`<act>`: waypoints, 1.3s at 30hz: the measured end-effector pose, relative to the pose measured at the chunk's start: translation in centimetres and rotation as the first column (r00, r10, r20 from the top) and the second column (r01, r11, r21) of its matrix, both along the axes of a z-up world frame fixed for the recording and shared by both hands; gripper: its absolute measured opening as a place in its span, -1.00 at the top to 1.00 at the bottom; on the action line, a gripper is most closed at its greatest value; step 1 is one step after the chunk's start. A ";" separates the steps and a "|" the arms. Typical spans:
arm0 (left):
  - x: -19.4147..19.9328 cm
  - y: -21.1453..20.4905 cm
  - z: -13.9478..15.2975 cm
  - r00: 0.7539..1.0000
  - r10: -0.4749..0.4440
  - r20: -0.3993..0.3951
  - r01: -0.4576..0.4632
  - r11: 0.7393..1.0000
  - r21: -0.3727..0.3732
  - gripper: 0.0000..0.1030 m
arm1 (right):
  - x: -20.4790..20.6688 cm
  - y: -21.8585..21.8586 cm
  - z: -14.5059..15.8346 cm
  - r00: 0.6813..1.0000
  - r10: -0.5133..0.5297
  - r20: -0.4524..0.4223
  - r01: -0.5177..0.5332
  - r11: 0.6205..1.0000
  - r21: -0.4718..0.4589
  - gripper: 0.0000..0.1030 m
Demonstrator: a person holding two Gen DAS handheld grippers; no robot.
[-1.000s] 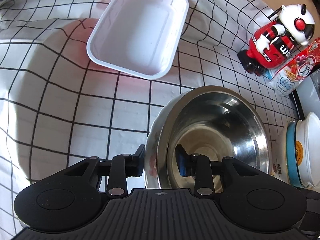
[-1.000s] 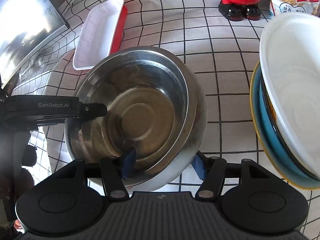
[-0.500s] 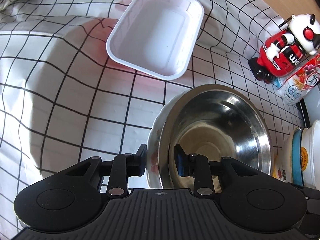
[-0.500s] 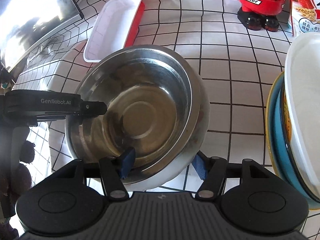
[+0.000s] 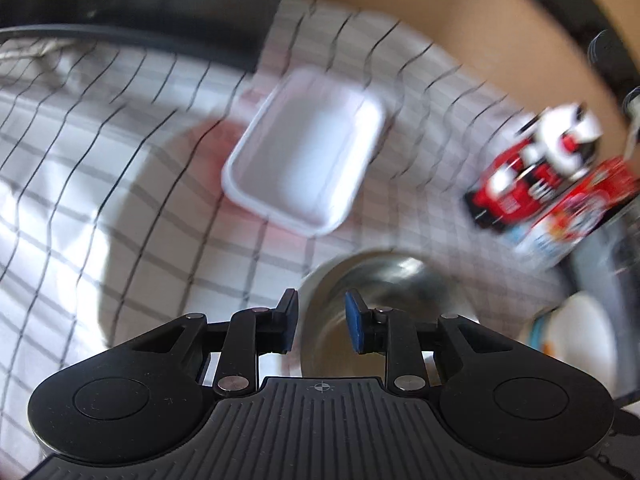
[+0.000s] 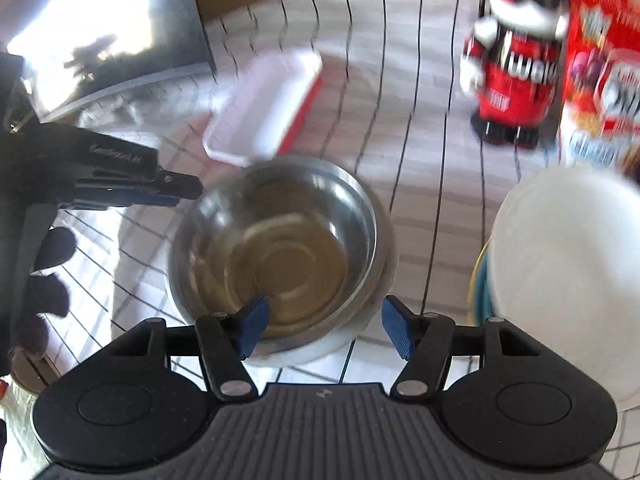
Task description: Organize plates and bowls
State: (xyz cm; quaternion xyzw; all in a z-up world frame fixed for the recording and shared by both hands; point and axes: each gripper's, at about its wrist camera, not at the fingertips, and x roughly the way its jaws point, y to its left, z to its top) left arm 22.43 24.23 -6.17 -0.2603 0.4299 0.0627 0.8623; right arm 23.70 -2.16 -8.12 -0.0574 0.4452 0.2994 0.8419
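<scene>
A steel bowl (image 6: 280, 248) sits on the checked cloth, nested in a white bowl under it. My right gripper (image 6: 324, 330) is open, its fingers either side of the bowl's near rim and above it. My left gripper (image 5: 320, 322) is open, its pads astride the bowl's left rim (image 5: 320, 280) without gripping; it shows in the right wrist view (image 6: 172, 188) just left of the bowl. A stack of plates topped by a white one (image 6: 560, 280) stands to the right. Both views are blurred.
A white tray (image 5: 304, 152) with a red underside lies beyond the bowl. A red and white toy figure (image 6: 516, 64) and a red snack bag (image 6: 600, 80) stand at the back right. A dark screen (image 6: 100, 28) is at the back left.
Both grippers have pulled back and up from the steel bowl. The left gripper has opened and let go of the rim. The bowl now looks smaller and farther.
</scene>
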 end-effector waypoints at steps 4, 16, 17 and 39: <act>0.4 -0.9 1.1 0.994 -0.044 0.101 0.053 0.995 -0.083 0.45 | -0.3 -1.7 2.7 0.995 -0.038 0.097 0.033 0.998 0.054 -0.30; -0.3 -9.4 4.0 0.937 -0.182 0.297 0.193 0.981 -0.007 0.70 | 3.3 -10.7 6.4 0.949 -0.197 0.245 0.193 0.980 0.040 -0.40; -0.3 -10.0 4.5 0.937 -0.171 0.306 0.178 0.984 0.003 0.70 | 3.8 -11.7 6.3 0.949 -0.198 0.247 0.194 0.980 0.041 -0.40; 2.3 -21.1 1.8 0.986 -0.161 0.052 0.152 0.979 0.137 0.71 | 7.4 -19.2 -1.1 0.986 -0.134 0.096 0.128 0.990 0.065 -0.40</act>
